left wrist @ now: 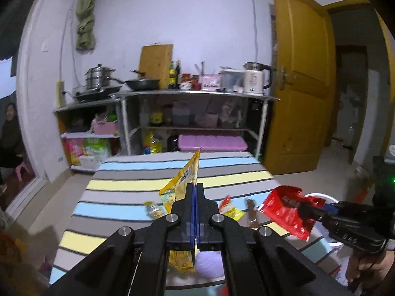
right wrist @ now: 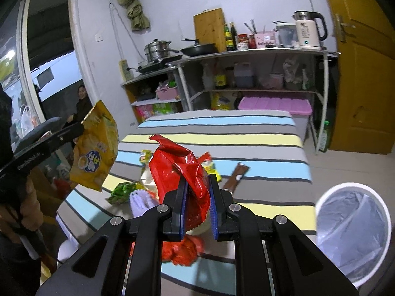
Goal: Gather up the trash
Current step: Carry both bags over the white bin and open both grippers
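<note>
The left gripper (left wrist: 195, 192) has its jaws clamped on a yellow snack bag (left wrist: 184, 180); the right gripper (right wrist: 197, 192) has its jaws pinching a red wrapper (right wrist: 180, 170) at centre frame.

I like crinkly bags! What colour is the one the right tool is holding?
Red and shiny: the wrapper, best in the right wrist view.

Your left gripper (left wrist: 195, 190) points ahead toward 12 o'clock, its 2 jaws pressed flat together. Your right gripper (right wrist: 197, 185), at 3 o'clock from it, has jaws slightly parted, angled downward.
</note>
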Available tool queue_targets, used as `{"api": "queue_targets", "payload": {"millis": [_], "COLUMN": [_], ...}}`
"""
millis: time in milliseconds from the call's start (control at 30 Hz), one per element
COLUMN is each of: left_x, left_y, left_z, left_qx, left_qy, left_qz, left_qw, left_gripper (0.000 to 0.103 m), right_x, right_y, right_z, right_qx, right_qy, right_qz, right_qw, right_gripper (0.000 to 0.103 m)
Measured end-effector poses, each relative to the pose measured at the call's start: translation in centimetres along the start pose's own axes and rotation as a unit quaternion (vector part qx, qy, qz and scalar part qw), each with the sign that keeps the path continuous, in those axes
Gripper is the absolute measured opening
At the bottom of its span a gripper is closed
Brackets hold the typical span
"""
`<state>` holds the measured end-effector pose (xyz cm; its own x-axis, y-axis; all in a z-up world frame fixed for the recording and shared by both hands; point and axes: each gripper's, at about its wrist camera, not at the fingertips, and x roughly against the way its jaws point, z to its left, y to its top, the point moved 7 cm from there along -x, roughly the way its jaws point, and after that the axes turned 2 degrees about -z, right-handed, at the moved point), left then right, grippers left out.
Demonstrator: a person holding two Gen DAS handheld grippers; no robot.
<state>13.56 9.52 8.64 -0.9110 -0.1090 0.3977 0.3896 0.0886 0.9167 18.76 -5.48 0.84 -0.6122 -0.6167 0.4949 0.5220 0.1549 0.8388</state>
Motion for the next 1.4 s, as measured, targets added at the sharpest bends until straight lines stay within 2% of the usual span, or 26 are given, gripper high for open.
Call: {"api": "queue_targets", "payload": {"millis": [367,567,833,1067,1400], "left_x": [-2.6,-4.9,-7.7,-9.9,-12.1], "left_y": [1.1,0.6,-0.5,-1.8,-4.1], "left_z": [-9.7,-15.7,-22.1,-26.5,-30.1], "left_qx": [-0.022,-0.034,-0.044,-0.048,-0.047], "left_qy": [-0.101,-0.162,-0.222,-0.266,-0.308], "left_qz": [0.013,0.033,0.059,0.084,0.113], "left_qw": [0.9945,0.9857,0.9723,0.9590,0.9433], "left_gripper": [0.000,0.000,0.000,0.000,0.000], "right_x": [4.5,6.9,9.0,8.8,7.9], "right_y": [-1.4,-2.6,-4.3,-5.7,-7.2], "right_z": [-7.0,-12.0,-17.8,-21.5,-24.6], "right_qx": [-0.044,-0.079,-0.116,-0.145,-0.169], "right_qy": [-0.077,-0.122,-0.176,-0.196,-0.214], "right_qz": [-0.013,-0.016,-0.011,0.006,0.029], "right_qw": [0.996,0.989,0.978,0.970,0.962], "right_gripper": [0.016,0.016,0.016,0.016,0.016]}}
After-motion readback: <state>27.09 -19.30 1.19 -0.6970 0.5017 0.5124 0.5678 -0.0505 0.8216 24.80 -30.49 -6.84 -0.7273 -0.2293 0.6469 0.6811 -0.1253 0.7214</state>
